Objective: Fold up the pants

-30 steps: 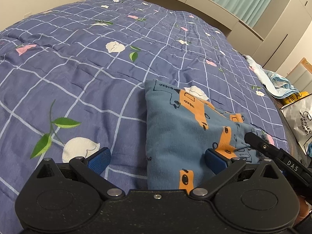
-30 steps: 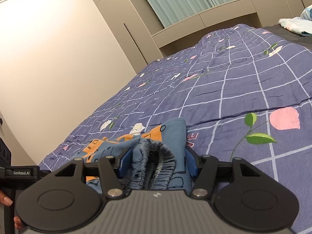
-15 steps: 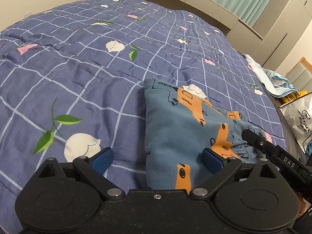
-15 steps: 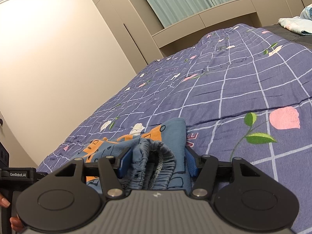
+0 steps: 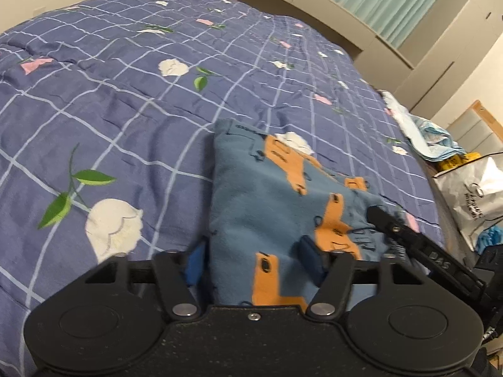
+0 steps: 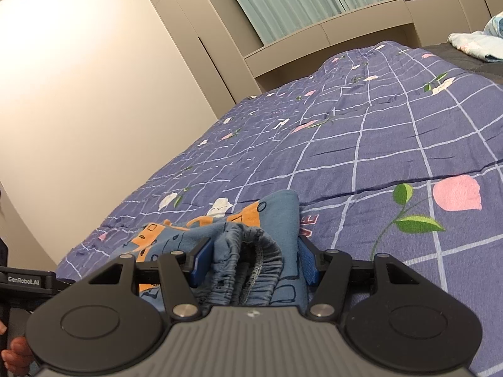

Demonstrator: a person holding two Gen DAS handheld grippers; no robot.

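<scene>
The folded blue pants (image 5: 267,207) with orange vehicle prints lie on the purple checked bedspread (image 5: 125,94). My left gripper (image 5: 251,262) is open, its jaws partly closed in around the near left edge of the pants without pinching them. The right gripper's finger (image 5: 396,229) reaches in over the pants' right side. In the right wrist view my right gripper (image 6: 251,262) is open with the bunched elastic waistband (image 6: 251,260) lying between its blue pads (image 6: 201,260). The pants (image 6: 270,213) extend ahead of it.
A pale cloth pile (image 5: 433,138) and a silver bag (image 5: 474,198) sit at the bed's right side. A beige wardrobe (image 6: 195,62) and wall stand beyond the bed. The other gripper's handle (image 6: 22,279) shows at the far left.
My left gripper's jaws have narrowed and moved right, so the pants' left edge now lies between them. The right gripper has barely moved.
</scene>
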